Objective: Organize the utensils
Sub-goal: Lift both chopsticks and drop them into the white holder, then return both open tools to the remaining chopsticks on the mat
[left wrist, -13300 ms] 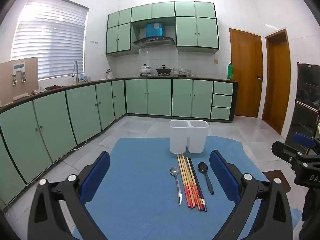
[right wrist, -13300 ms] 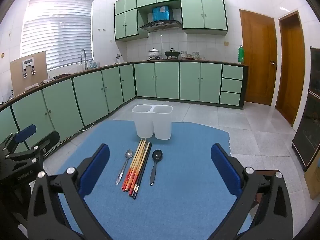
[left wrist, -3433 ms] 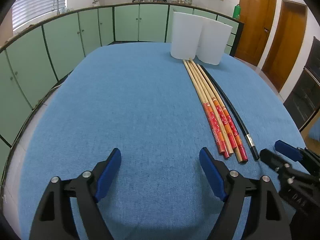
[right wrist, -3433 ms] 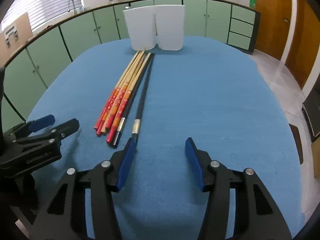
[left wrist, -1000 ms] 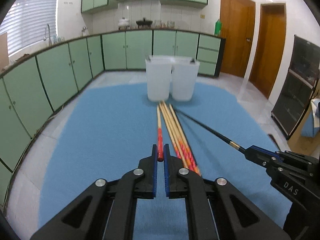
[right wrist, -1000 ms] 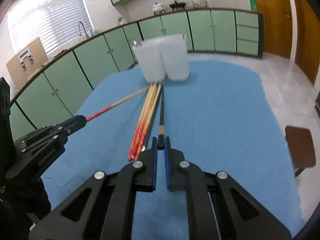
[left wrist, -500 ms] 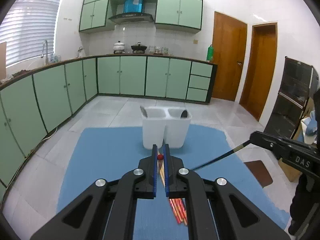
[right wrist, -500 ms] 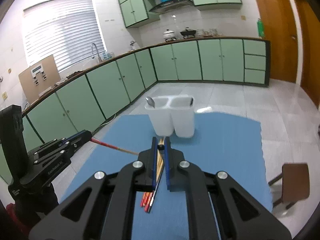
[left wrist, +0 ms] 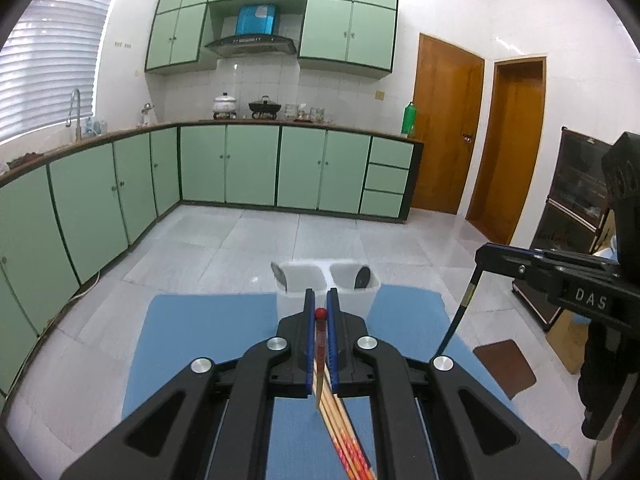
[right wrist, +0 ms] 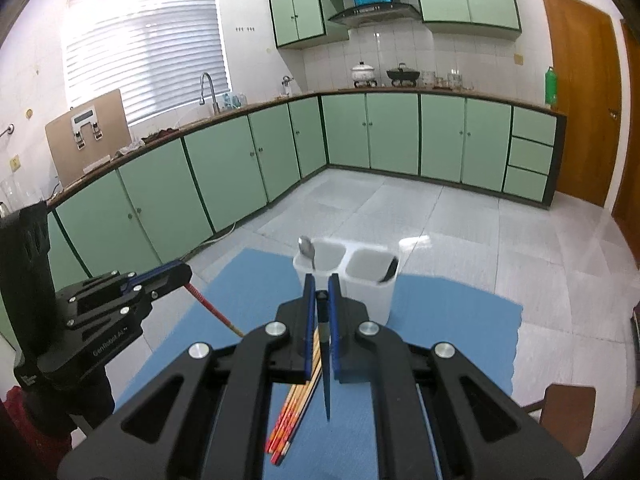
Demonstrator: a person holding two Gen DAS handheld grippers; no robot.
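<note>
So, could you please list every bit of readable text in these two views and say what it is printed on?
"DAS": white letters on the body of the right gripper, seen in the left wrist view.
"GenRobot.AI": white letters on the body of the left gripper, seen in the right wrist view; the ending is small and less sure.
A smaller mark lower on that gripper's body is too blurred to read.

"DAS" marks the right hand-held gripper [left wrist: 496, 258]; "GenRobot.AI" the left hand-held gripper [right wrist: 182, 274].

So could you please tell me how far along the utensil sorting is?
Done: both spoons stand in the white holder. In hand: the left gripper holds a red chopstick, the right gripper a black chopstick. Left: several chopsticks on the blue mat.
</note>
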